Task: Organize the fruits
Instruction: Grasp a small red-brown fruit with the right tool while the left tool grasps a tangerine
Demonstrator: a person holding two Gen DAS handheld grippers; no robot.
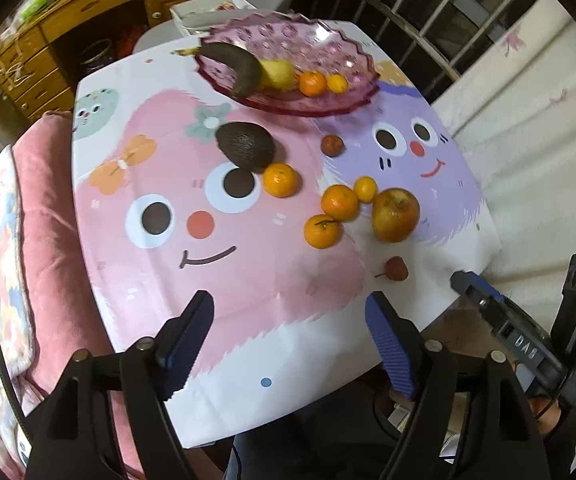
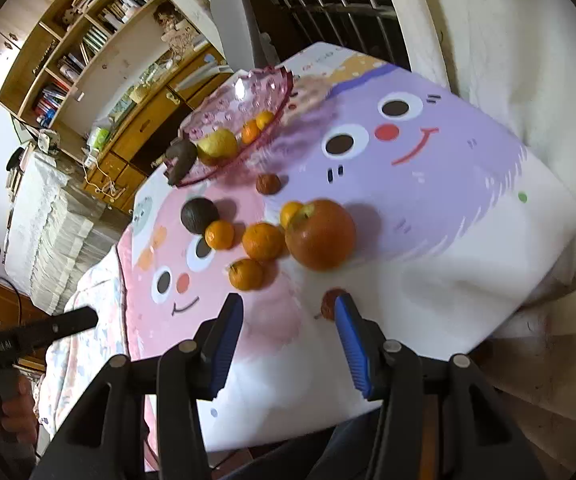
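Hovering spread and empty, both tools, left (image 1: pixel 288 316) and right (image 2: pixel 288 316), face the firm apple (image 2: pixel 320 234) near the bowl (image 2: pixel 283 92); grip its sides.

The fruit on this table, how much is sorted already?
Partly. The pink bowl already holds a dark banana, a pear and two small oranges. Both grippers, left and right, are open and empty. The avocado, apple, and other fruits remain.

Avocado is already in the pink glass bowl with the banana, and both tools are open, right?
Not quite. The avocado lies on the tablecloth, outside the pink glass bowl, as the left wrist view shows. The banana is in the bowl, and the left tool and right tool are open.
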